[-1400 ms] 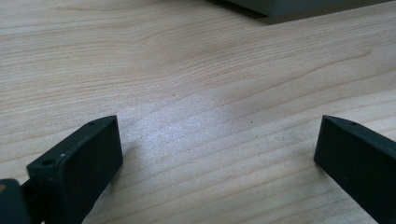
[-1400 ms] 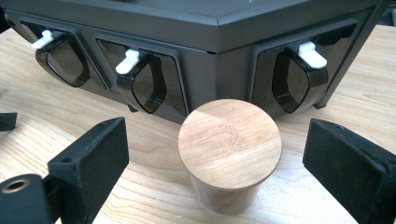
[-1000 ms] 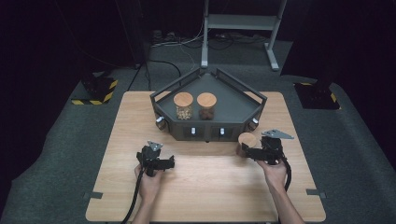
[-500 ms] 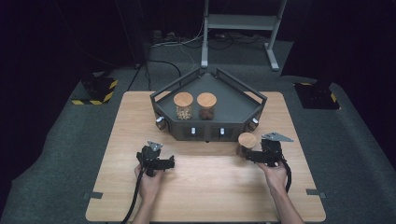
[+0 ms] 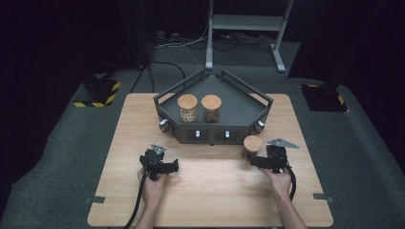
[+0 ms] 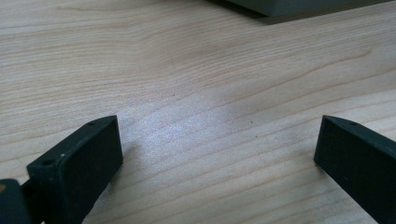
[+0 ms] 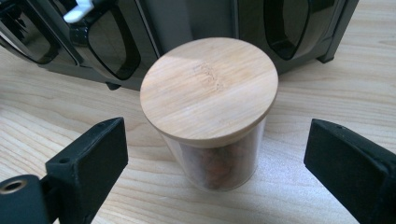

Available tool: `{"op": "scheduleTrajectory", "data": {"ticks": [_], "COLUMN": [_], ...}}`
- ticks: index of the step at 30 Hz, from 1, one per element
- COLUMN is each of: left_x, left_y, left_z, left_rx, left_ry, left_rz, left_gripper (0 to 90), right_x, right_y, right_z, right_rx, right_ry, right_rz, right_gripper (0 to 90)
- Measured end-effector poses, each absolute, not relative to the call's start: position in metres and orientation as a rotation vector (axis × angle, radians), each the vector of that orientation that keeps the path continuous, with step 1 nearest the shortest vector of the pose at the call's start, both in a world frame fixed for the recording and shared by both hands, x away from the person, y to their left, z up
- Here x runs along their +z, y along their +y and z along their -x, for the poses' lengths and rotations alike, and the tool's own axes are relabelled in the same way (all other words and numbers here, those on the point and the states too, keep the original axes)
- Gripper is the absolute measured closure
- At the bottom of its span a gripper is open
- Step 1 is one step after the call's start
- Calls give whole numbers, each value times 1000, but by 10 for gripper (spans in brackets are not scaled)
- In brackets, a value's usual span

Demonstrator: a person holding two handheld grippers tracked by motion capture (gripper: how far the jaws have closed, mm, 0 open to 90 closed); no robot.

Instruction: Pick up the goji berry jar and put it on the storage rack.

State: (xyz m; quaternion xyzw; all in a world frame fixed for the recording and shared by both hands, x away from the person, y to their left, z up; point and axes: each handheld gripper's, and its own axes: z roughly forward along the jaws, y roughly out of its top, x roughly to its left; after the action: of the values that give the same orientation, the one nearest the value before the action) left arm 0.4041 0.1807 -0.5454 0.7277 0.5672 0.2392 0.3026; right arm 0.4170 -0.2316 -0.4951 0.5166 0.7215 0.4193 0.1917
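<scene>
A clear jar point(image 5: 252, 145) with a round wooden lid stands on the table just in front of the dark tray; in the right gripper view the jar point(image 7: 210, 88) holds brownish pieces. My right gripper point(image 5: 255, 160) is right behind it and open. Its jaws have just been opening, and the jar stands between them untouched, with a gap on each side point(image 7: 217, 154). My left gripper point(image 5: 172, 167) rests on the left of the table, open, with bare wood between its jaws point(image 6: 217, 149).
The dark angular tray point(image 5: 260, 102) at the table's back holds two more wooden-lidded jars, one with pale contents point(image 5: 187, 107) and one with dark contents point(image 5: 211, 107). Knobs line its front wall. Black stands and cables lie on the floor beyond.
My right gripper has shifted slightly toward the table's front edge behind the jar. The jar and my left gripper have stayed where they were.
</scene>
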Motion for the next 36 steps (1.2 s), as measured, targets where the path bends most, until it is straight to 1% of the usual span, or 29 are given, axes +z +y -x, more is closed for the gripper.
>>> {"op": "scheduleTrajectory", "data": {"ticks": [21,36], "left_x": [-545,-545], "left_y": [181,181], "left_z": [-404,-404], "left_rx": [634,633], "left_ry": [1504,1504], "left_rz": [-1929,-1929], "left_gripper": [11,11], "right_x": [-508,-519], "right_y": [-219,-217], "right_z": [-421,-429], "right_rx": [1077,1095], "right_ry": [2078,2043], "right_rz": [-1408,-1497], "right_gripper": [57,74]}}
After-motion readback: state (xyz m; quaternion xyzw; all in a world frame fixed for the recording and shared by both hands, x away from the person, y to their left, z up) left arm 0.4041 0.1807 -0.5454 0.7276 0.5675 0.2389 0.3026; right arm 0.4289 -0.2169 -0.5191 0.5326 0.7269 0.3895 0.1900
